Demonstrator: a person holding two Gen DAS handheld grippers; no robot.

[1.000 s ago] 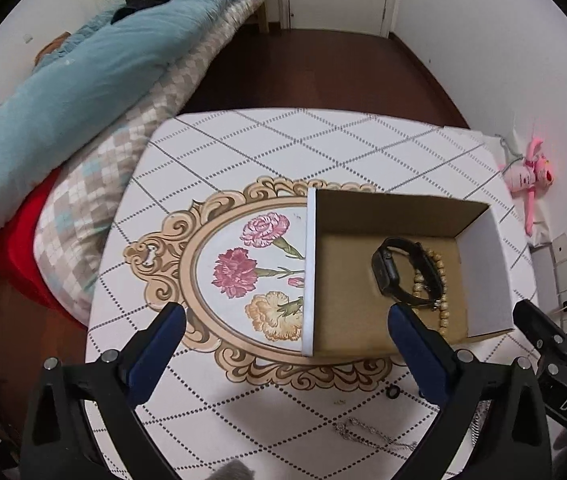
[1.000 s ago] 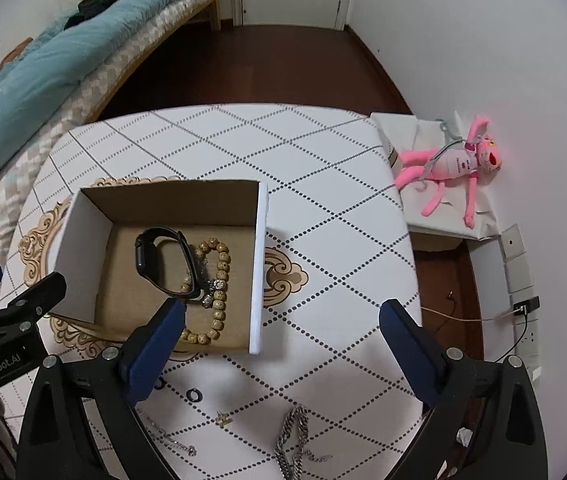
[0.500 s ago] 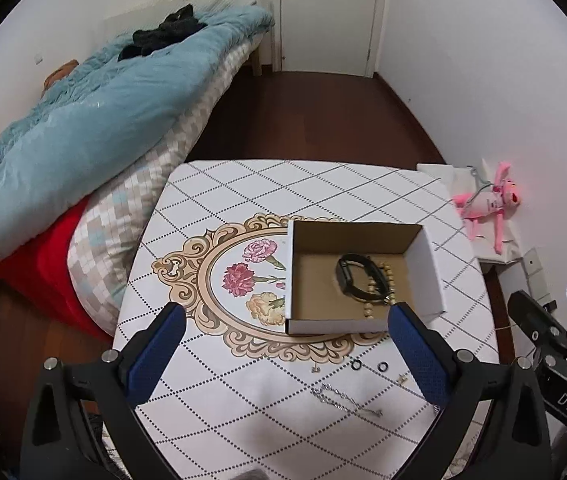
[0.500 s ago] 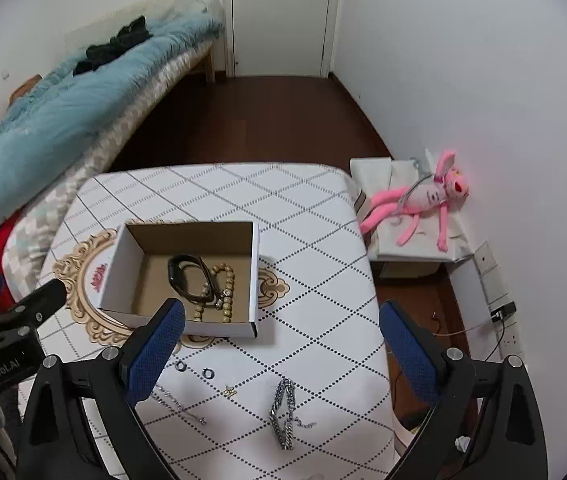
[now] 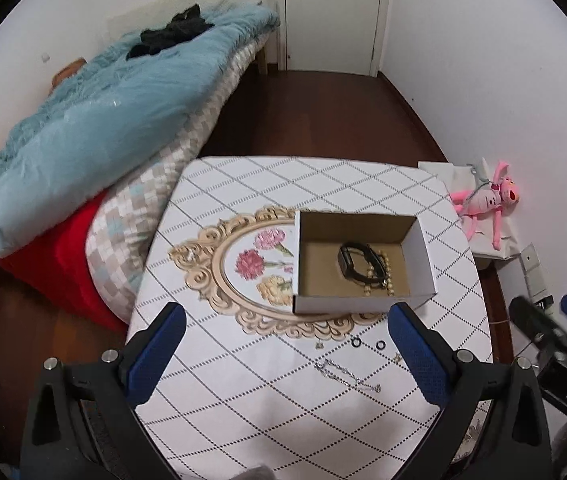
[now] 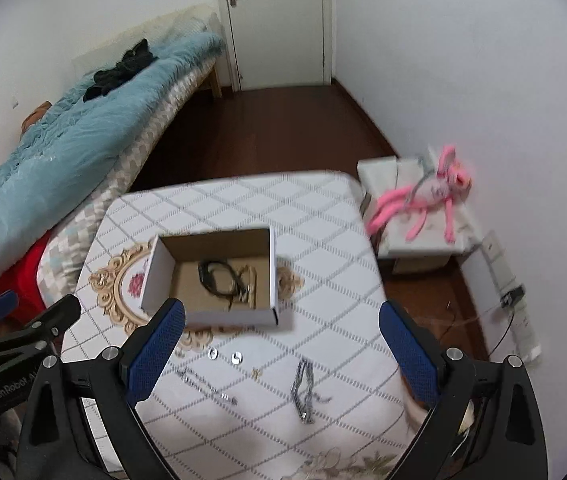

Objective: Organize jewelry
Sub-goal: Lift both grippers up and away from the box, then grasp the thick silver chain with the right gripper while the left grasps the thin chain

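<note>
An open cardboard box [image 5: 419,258] [image 6: 151,276] stands on the white patterned table [image 5: 283,184] [image 6: 323,240]. It holds a black band [image 5: 353,260] [image 6: 215,276] and a beaded bracelet [image 5: 385,276] [image 6: 249,286]. In front of the box lie two small rings [image 5: 368,343] [image 6: 223,356], a thin chain [image 5: 347,374] [image 6: 203,384], a small earring [image 6: 258,372] and a thick silver chain [image 6: 303,384]. My left gripper [image 5: 285,356] and right gripper [image 6: 279,354] are both open and empty, held high above the table's near side.
A bed with a blue duvet [image 5: 103,120] and a red cover [image 5: 51,264] borders the table's left side. A pink plush toy [image 5: 487,200] [image 6: 427,196] lies on a low white box at the right wall. Dark wood floor and a closed door [image 6: 279,20] lie beyond.
Both grippers have pulled up and back from the box, so the whole table and the loose jewelry in front of the box have come into view. Both stay open.
</note>
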